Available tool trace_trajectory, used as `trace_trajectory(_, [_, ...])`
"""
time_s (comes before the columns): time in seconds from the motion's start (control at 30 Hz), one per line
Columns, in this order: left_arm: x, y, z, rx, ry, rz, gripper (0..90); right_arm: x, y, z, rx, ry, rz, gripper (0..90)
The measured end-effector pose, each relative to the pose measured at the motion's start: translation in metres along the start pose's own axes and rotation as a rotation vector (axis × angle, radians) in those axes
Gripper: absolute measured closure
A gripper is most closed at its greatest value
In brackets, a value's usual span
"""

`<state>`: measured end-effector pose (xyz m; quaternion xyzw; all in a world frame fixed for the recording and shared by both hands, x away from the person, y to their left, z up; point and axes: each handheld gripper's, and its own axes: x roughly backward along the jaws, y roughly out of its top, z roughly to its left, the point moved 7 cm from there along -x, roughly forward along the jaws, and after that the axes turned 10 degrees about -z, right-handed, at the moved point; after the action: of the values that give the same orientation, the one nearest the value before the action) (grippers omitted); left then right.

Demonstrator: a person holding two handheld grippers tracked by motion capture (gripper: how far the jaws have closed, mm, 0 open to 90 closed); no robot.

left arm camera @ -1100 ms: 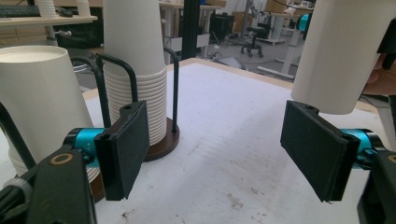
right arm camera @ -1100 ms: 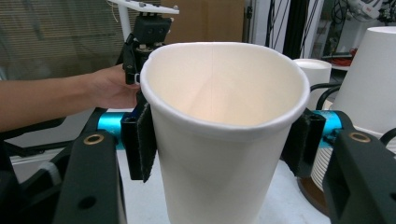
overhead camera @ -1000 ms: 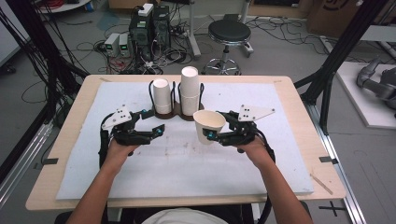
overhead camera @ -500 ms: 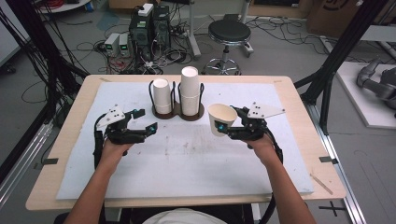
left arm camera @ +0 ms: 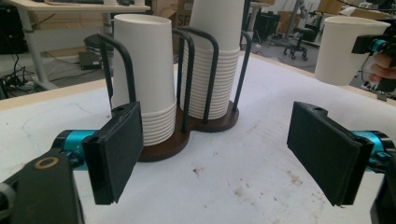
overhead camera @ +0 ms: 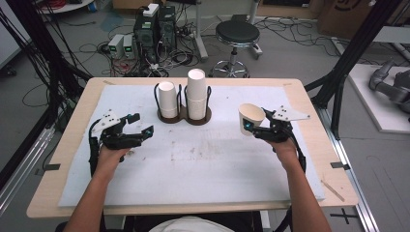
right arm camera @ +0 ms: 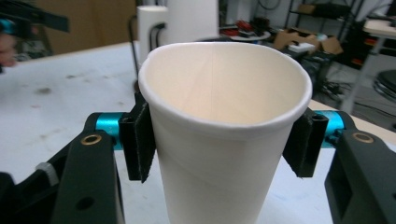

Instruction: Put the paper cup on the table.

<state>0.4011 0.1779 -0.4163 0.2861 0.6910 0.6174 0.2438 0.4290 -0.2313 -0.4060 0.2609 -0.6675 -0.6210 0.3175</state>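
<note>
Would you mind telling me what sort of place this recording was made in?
Most likely a robotics or research lab rather than a home or cafe. Computer towers and tangled cables sit on the floor behind the table, black frame struts flank it, and a workshop stool stands nearby.

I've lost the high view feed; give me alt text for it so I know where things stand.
The right tool holds a paper cup upright above the table's right side, mouth open upward. The left tool hangs open and empty at the left. Between them, farther back, a dark holder carries two stacks of upturned cups, the right stack taller than the left stack.
</note>
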Motion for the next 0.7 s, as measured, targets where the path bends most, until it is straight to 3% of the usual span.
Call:
trace_trajectory(0.23, [0.0,-0.002,0.001,0.001,0.004,0.005,18.7,0.005,-0.021,-0.028,-0.047,-0.102,0.04,37.8])
trace_trajectory(0.5, [-0.001,-0.003,0.001,0.003,0.006,0.009,18.7,0.003,-0.04,-0.039,-0.079,-0.137,0.088,37.8])
trace_trajectory(0.7, [-0.003,-0.006,-0.001,-0.005,-0.006,0.023,18.7,0.002,-0.048,-0.04,-0.097,-0.137,0.12,37.1])
